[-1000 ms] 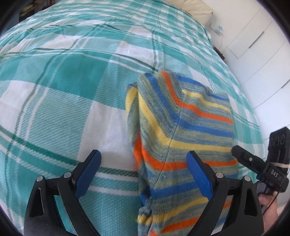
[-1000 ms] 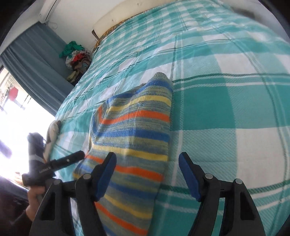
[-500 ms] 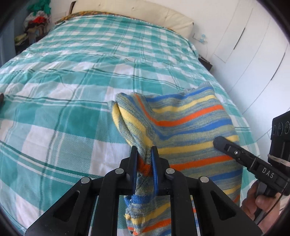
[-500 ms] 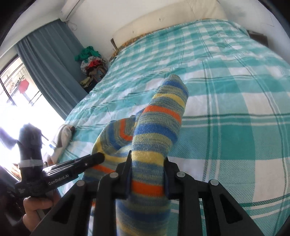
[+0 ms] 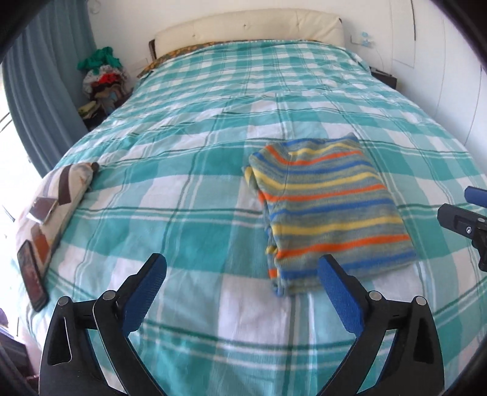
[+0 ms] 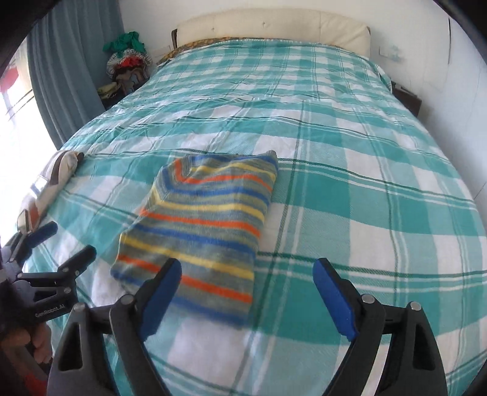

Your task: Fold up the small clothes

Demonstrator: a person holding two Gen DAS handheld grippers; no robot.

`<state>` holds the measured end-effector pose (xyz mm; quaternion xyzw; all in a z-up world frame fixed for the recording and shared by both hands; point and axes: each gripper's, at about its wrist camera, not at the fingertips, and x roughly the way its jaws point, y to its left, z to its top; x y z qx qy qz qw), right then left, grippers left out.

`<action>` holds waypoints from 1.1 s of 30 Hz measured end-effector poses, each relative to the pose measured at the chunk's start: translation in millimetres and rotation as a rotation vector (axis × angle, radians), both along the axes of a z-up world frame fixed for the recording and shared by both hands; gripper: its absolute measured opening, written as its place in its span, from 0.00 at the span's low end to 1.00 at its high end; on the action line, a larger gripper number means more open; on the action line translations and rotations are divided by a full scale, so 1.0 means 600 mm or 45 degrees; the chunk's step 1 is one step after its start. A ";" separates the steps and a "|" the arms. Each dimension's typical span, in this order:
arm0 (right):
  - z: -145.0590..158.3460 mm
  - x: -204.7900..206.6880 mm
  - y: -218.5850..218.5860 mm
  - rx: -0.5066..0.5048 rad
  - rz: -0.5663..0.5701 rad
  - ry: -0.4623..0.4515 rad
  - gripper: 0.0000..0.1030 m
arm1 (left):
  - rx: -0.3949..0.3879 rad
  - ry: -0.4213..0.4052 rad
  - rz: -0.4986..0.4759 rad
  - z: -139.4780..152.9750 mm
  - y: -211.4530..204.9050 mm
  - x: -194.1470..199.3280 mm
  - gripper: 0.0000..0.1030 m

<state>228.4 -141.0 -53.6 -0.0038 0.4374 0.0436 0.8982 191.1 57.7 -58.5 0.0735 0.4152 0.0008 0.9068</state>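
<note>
A small striped garment (image 5: pixel 327 207) in blue, orange, yellow and grey lies folded flat on the teal checked bedspread (image 5: pixel 194 170). It also shows in the right wrist view (image 6: pixel 210 225). My left gripper (image 5: pixel 242 291) is open and empty, held back from the garment's near left corner. My right gripper (image 6: pixel 246 294) is open and empty, just short of the garment's near edge. The right gripper's tip shows at the right edge of the left wrist view (image 5: pixel 465 219). The left gripper shows at the left of the right wrist view (image 6: pixel 51 259).
A folded patterned cloth (image 5: pixel 51 207) and a dark phone (image 5: pixel 32 275) lie at the bed's left edge. A pile of clothes (image 5: pixel 102 79) sits by the curtain. A cream headboard (image 5: pixel 249 27) stands at the far end. White wardrobe doors (image 5: pixel 450 61) stand to the right.
Both grippers were shut on the lifted striped garment half a second ago. They have let go, opened and pulled back. The garment now lies folded flat on the bed.
</note>
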 end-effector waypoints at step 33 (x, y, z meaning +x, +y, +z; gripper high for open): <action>0.098 -0.149 0.057 -0.167 -0.051 -0.095 0.99 | -0.109 -0.019 0.093 0.076 -0.004 -0.098 1.00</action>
